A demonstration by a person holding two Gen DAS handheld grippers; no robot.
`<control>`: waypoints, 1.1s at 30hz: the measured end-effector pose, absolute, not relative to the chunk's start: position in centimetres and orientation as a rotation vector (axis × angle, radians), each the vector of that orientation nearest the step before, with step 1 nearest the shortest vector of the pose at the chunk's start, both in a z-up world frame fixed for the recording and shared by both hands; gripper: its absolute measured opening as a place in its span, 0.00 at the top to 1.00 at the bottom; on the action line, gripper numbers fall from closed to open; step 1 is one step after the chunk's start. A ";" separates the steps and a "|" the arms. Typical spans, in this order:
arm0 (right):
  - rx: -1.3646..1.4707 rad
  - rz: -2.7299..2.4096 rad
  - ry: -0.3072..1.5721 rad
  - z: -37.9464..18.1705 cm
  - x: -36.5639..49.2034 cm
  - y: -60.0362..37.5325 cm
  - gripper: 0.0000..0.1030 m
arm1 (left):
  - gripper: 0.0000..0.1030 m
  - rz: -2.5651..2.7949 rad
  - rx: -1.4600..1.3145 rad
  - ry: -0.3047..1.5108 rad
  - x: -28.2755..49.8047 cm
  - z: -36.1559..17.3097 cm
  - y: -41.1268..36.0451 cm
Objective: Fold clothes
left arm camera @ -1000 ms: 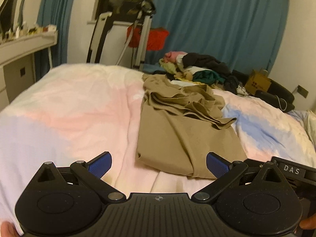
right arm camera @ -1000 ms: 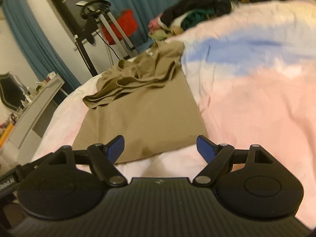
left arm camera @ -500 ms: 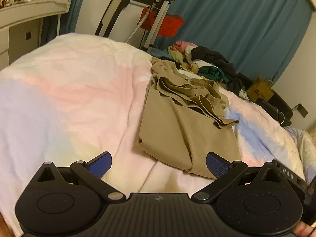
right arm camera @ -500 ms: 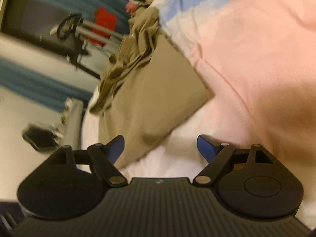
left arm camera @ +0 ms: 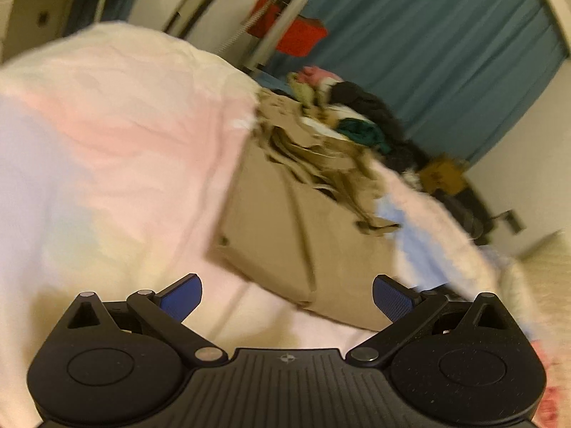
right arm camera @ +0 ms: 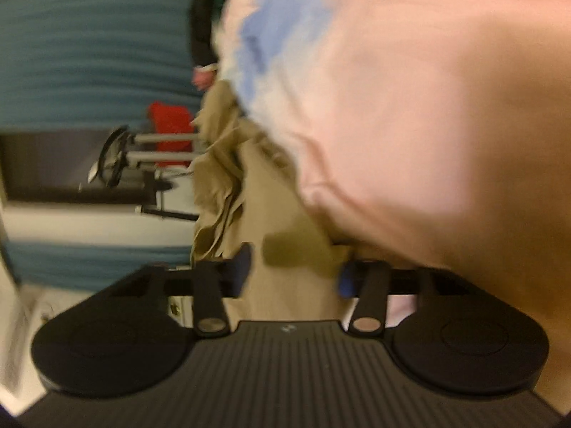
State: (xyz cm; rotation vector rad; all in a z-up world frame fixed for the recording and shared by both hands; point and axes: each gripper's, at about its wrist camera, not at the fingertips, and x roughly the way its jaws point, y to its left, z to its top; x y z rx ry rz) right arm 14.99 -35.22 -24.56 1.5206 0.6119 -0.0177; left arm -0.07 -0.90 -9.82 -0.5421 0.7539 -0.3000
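A tan garment (left arm camera: 303,221) lies flat on the pastel duvet (left arm camera: 125,125), its far end bunched into folds. My left gripper (left arm camera: 287,299) hovers open just short of the garment's near edge, nothing between its blue pads. In the right wrist view the scene is tipped on its side. My right gripper (right arm camera: 293,274) is down at the near edge of the tan garment (right arm camera: 267,207). Its jaws are closing with the tan cloth between them, and the pads still stand apart. The picture is blurred.
A pile of mixed clothes (left arm camera: 357,107) sits at the far end of the bed. Behind it stand an exercise machine (left arm camera: 271,18) with a red part (left arm camera: 289,35), teal curtains (left arm camera: 428,53) and a brown box (left arm camera: 442,174). The duvet (right arm camera: 410,89) bulges close to my right gripper.
My right gripper rolled onto its side, sank to the garment's near edge, and its jaws narrowed around the cloth. My left gripper rolled somewhat and stayed open in about the same spot.
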 end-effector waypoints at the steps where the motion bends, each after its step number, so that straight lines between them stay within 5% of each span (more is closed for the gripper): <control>1: 1.541 -0.021 0.616 -24.9 15.0 -35.4 0.73 | 0.00 -0.331 -0.571 0.756 0.1 -9.9 -0.8; 7: 1.480 -0.006 0.606 -23.9 14.8 -35.2 0.91 | 0.00 -0.483 -0.721 0.827 2.3 -11.8 -1.8; 18: 1.429 0.105 0.458 -20.5 13.8 -34.8 0.94 | 0.00 -0.623 -0.868 0.970 8.3 -15.8 -5.2; 27: 1.480 0.109 0.415 -20.5 13.3 -35.4 0.94 | 0.13 -0.476 -0.856 0.811 9.0 -15.7 -3.2; 33: 1.463 0.088 0.430 -20.8 13.2 -35.3 0.94 | 0.37 -0.369 -0.983 0.772 9.3 -17.4 -0.4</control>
